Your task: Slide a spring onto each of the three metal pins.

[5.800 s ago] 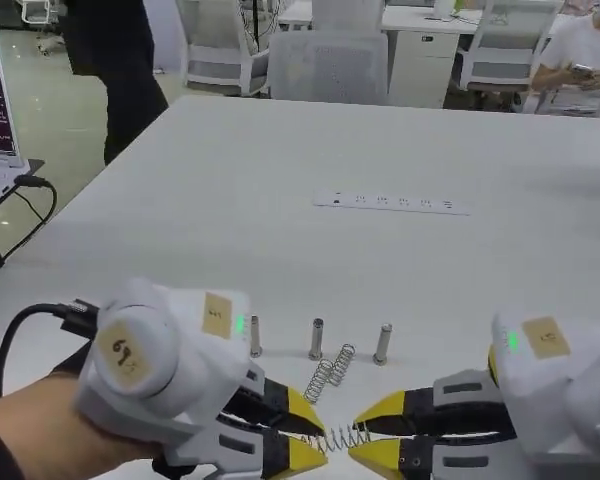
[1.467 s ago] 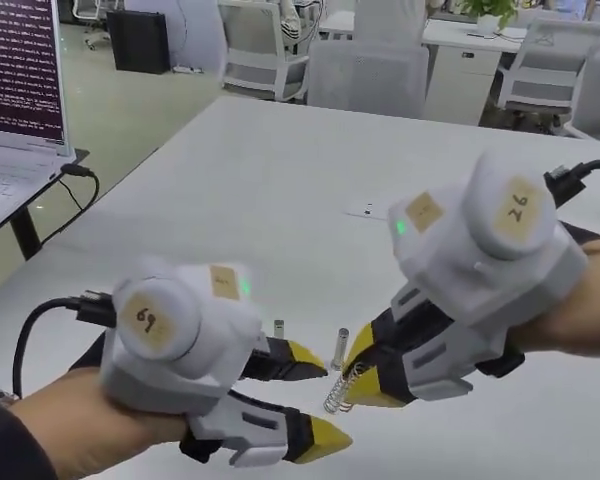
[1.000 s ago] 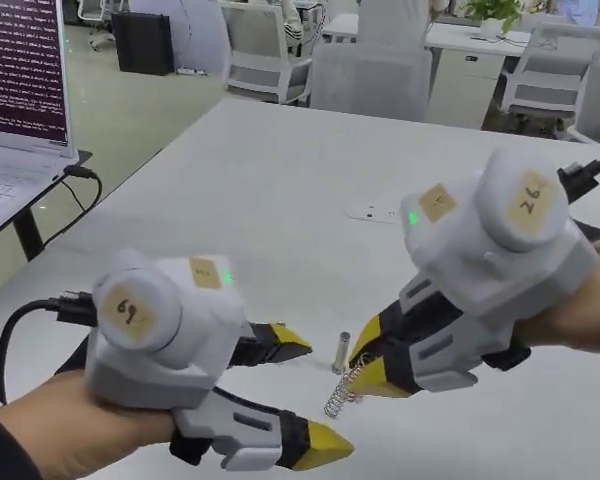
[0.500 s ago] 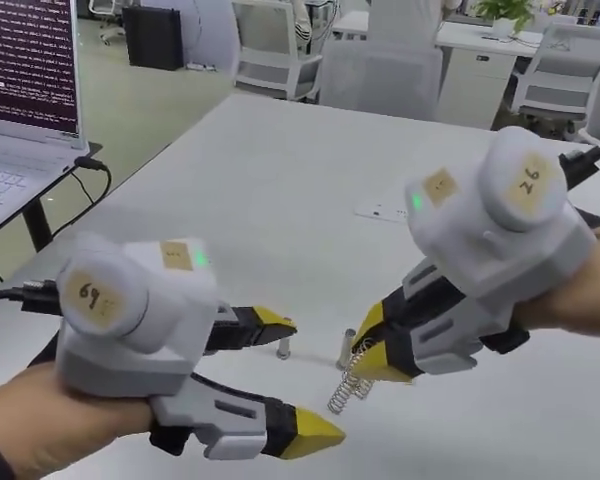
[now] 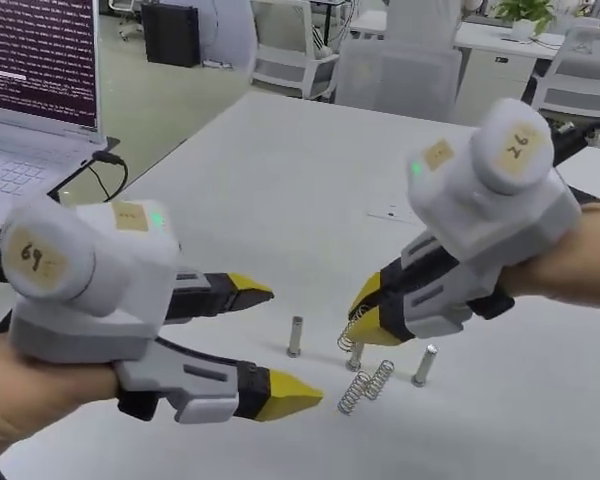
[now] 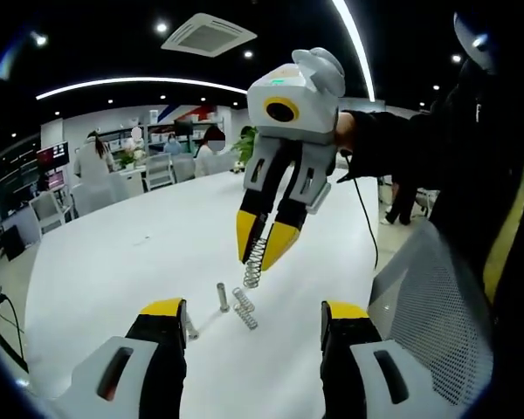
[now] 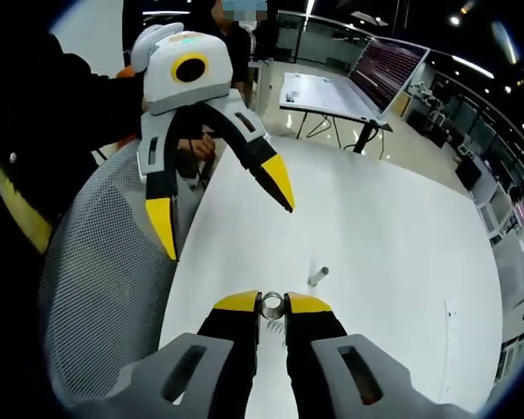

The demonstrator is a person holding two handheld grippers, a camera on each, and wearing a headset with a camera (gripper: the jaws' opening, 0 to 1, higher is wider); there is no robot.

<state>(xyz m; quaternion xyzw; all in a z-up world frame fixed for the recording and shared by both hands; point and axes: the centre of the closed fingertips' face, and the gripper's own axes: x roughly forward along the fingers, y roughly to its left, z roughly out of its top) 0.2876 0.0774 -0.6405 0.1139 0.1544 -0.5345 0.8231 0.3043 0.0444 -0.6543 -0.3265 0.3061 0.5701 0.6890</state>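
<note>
The right gripper point(image 5: 366, 313), clamped on a spring point(image 5: 348, 334) just above the middle pin point(image 5: 356, 358), must next lower it squarely over the tip, while the left gripper point(image 5: 294, 345) hovers wide open

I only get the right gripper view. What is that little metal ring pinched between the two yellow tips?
Observer: The end of a spring; the left gripper view shows its whole length hanging below the right tool.
Visitor: I see one pin standing on the table. Any more?
Observer: The head view shows three in a row: first pin, middle pin, third pin.
Visitor: And spare springs?
Observer: Two loose springs lie side by side on the table, near the middle pin.
</note>
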